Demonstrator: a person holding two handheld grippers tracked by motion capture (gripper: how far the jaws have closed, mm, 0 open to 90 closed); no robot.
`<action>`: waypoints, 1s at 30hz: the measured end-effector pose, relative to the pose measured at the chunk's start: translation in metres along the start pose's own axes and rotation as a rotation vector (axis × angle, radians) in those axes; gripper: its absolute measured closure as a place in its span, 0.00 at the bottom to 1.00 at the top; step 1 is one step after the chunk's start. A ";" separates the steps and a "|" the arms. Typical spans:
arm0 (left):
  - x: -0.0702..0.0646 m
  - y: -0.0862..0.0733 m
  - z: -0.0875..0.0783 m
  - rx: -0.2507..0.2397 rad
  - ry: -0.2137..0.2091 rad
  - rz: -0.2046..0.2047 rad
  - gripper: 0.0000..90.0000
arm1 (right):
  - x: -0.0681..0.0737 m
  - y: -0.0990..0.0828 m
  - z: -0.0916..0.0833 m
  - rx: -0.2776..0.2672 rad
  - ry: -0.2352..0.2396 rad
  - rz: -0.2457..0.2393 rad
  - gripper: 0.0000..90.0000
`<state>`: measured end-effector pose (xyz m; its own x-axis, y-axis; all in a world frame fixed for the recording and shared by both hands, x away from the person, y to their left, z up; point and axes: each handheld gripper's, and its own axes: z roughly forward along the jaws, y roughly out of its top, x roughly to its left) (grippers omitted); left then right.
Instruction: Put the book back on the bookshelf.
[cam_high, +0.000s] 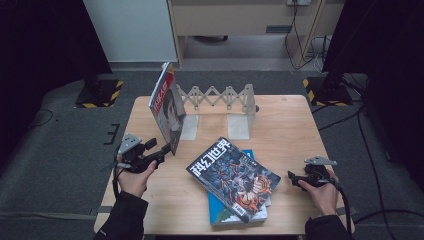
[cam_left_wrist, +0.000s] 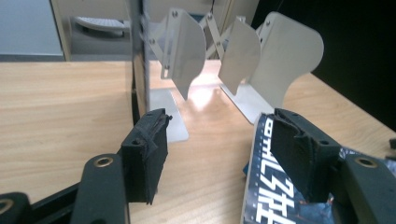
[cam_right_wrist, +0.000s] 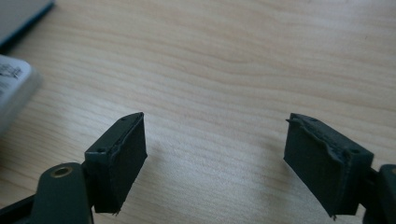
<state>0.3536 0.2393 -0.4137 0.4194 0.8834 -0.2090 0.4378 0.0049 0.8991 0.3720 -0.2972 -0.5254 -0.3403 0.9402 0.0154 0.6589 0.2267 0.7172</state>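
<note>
High view – rack: a red-covered magazine (cam_high: 167, 107) is stood tilted at the left end of the expanding book rack (cam_high: 220, 102); the left gripper (cam_high: 162, 151) is placed just beside its lower edge.
Left gripper view: jaws are parted, nothing clamped; the dark magazine (cam_left_wrist: 275, 196) is seen behind the right jaw.
Right gripper view: jaws are spread over bare table (cam_right_wrist: 224, 60).

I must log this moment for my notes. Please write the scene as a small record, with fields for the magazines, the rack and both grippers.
standing magazine: upright, leaning at the left end of the rack
rack: white expanding bookend rack at the back of the table
flat magazine: dark cover, lying on top of a blue book
left gripper: open, jaws near the standing magazine's lower edge, nothing gripped
right gripper: open, low over bare wood, right of the flat magazine
</note>
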 end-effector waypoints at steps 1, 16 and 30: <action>0.000 -0.002 0.001 0.005 -0.001 -0.001 0.39 | 0.001 0.001 -0.002 -0.021 0.005 0.002 0.25; -0.015 -0.049 0.041 0.136 -0.127 0.025 0.30 | 0.021 0.019 -0.032 -0.174 0.062 0.040 0.28; -0.027 -0.067 0.069 0.241 -0.191 0.023 0.22 | 0.047 0.031 -0.037 -0.207 0.151 0.022 0.27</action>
<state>0.3682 0.1830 -0.4954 0.5634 0.7779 -0.2785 0.5926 -0.1456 0.7922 0.3515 -0.2551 -0.4768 -0.4336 0.8923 0.1253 0.5210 0.1348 0.8429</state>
